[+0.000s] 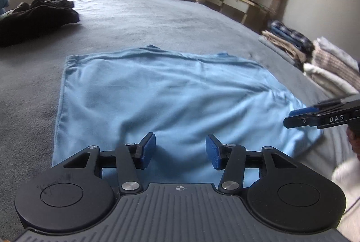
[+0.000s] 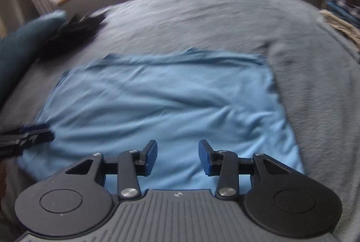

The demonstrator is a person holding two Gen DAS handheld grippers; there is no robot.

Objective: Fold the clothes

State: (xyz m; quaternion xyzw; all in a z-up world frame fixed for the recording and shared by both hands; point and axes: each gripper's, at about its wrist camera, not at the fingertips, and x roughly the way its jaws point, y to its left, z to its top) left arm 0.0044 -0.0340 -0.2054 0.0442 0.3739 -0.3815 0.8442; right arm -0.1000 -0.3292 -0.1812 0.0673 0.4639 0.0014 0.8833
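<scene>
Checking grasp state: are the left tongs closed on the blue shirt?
No, the left tongs are open above the blue shirt, pinching no fabric.

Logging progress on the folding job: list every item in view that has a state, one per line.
Light blue garment: spread flat on the bed, partly folded, wrinkled, ungripped.
Left tool: open, empty, over the garment's near edge.
Right tool: open, empty, over the same edge.
Black clothes: crumpled heap, unfolded.
Stacked clothes: folded, piled at the bed's side.

I've got the light blue shirt (image 1: 162, 93) spread flat and partly folded into a rough rectangle, lightly creased, lying just ahead of and beneath my open left gripper (image 1: 180, 149)
</scene>
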